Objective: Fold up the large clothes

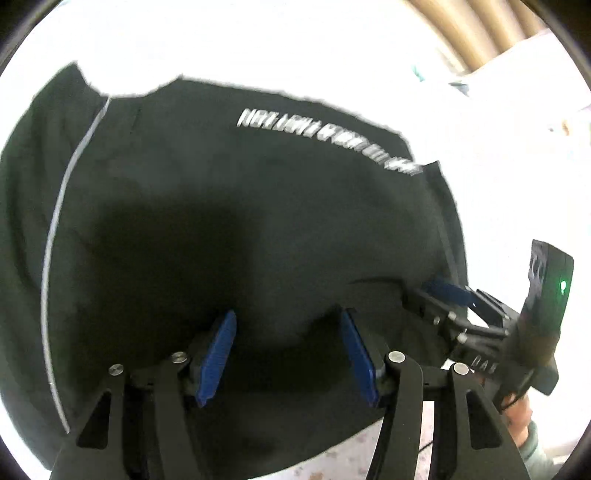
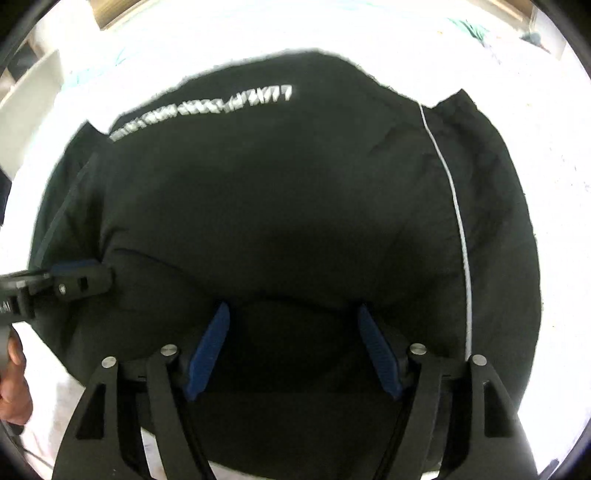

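Left wrist view looked down on a black garment spread flat over a white, brightly lit surface, its cloth matte and soft-looking, with a few shallow creases. A thin pale piping line curved down one side of it, and a row of slanted silver-white lettering ran across the upper part, too blurred to read. The left gripper hung over the near part of the garment with its two fingers spread wide and nothing between them; the ribbed blue pads faced each other across bare black cloth. To the right, the right gripper reached in from the garment's edge, a black angular frame with a blue pad and a small green light on its housing; its fingers appeared to sit against the fabric's edge, though the blur made contact hard to judge.

In the right wrist view the same garment filled the middle, the piping now on the right and the lettering across the far part. The right gripper was also released, pads wide apart over the cloth. The left gripper entered from the left edge, held in a bare hand. Tan pleated curtains showed at the far corner.
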Motion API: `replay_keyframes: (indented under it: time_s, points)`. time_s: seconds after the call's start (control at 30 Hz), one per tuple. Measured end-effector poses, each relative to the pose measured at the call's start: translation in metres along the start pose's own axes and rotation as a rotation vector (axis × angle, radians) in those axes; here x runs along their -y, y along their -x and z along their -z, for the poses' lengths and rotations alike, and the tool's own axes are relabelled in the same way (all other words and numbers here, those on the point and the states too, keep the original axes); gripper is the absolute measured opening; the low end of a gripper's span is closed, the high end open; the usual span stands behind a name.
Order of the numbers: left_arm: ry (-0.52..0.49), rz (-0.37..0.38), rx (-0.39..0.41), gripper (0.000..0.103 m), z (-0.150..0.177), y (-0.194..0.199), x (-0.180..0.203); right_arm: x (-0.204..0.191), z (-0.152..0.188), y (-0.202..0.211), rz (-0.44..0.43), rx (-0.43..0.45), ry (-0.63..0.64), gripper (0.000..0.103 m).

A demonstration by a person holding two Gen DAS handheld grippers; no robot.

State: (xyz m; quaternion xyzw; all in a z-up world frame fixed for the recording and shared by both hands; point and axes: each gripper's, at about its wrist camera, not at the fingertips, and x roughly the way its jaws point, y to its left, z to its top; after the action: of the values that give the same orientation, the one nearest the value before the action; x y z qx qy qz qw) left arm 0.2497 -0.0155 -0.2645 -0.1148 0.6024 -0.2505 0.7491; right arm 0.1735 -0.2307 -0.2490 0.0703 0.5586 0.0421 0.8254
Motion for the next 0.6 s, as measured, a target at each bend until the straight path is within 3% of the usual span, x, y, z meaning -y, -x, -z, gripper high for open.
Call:
replay_keyframes:
  time_s: [0.1, 0.2, 0.3, 0.4, 0.53, 0.6]
  points:
    - [-0.021, 0.034, 0.073, 0.060, -0.021, 0.025, 0.008, -0.002, -0.028, 0.029, 0.008, 0.126, 0.013, 0.073]
    - [-0.022, 0.029, 0.095, 0.061, -0.050, 0.024, 0.011, -0.001, -0.061, 0.023, 0.017, 0.153, 0.006, 0.073]
    - [0.009, -0.049, 0.036, 0.060, -0.069, -0.010, -0.005, 0.006, -0.082, -0.014, 0.040, 0.086, -0.005, 0.064]
    - [0.095, -0.019, -0.033, 0.060, -0.074, -0.044, -0.030, 0.018, -0.084, -0.066, 0.035, -0.055, -0.041, 0.064]
    - [0.103, -0.006, -0.042, 0.060, -0.075, -0.045, -0.035, 0.013, -0.084, -0.076, 0.089, -0.065, 0.001, 0.065]
    - [0.076, -0.009, -0.034, 0.060, -0.070, -0.040, -0.026, 0.011, -0.085, -0.074, 0.073, -0.059, -0.009, 0.065]
